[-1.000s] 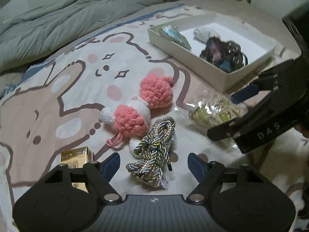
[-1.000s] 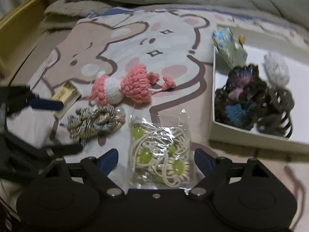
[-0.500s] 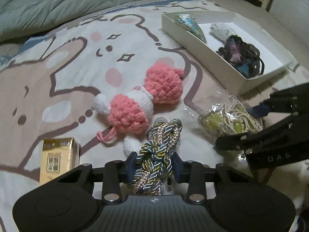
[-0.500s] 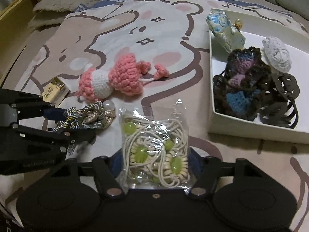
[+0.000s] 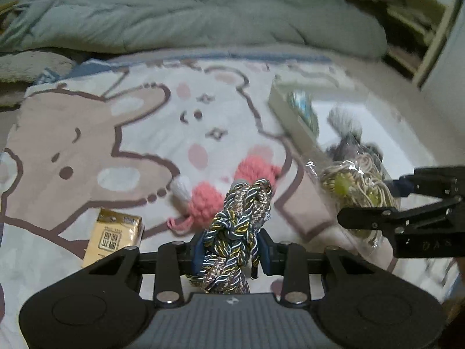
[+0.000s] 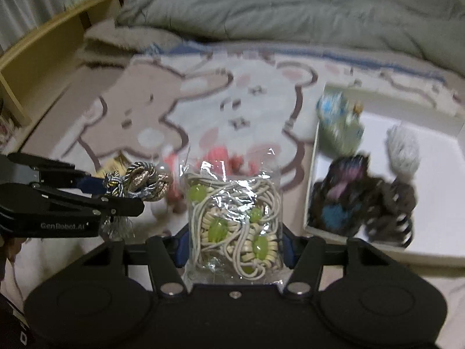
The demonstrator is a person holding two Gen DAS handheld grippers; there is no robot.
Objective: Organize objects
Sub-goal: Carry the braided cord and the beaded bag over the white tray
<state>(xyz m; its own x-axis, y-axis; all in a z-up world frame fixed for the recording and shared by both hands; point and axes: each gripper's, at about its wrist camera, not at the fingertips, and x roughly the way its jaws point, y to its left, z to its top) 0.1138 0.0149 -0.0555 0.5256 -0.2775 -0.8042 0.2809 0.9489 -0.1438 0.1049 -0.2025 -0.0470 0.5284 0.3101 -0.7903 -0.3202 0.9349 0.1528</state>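
Gripping a braided cord bundle (image 5: pixel 235 226), our left tongs (image 5: pixel 231 247) are closed on its lower half, and the bundle's long axis runs straight ahead from the fingers, toward the white box (image 5: pixel 293 122). Our right tongs (image 6: pixel 234 247) are clamped on a clear bag of beaded cord (image 6: pixel 235 221), whose long side likewise runs forward from the fingers, its crinkled top edge farthest from us. Both loads sit above the bed sheet (image 5: pixel 87 145), left of the white box.

From the left wrist view we see a small yellow packet (image 5: pixel 113 237) lying flat on the sheet, far left of the box, and a pink crochet toy (image 5: pixel 209 200) between packet and box, partly hidden behind the cord bundle. In the right wrist view that packet is only a yellowish sliver behind the left tongs, and the pink toy is mostly covered by the bag. That view, though, looks into the box: a blue-green pouch (image 6: pixel 338 125) at its far left corner, a white knitted piece (image 6: pixel 404 151) to the right of it, and a dark crochet heap (image 6: pixel 357 197) at the near wall.

Motion blur smears the box contents in both views, so we cannot make out what the dark heap consists of. The box's right side is cut off by the frame. A grey-green duvet (image 5: pixel 203 14) lies bunched beyond the box
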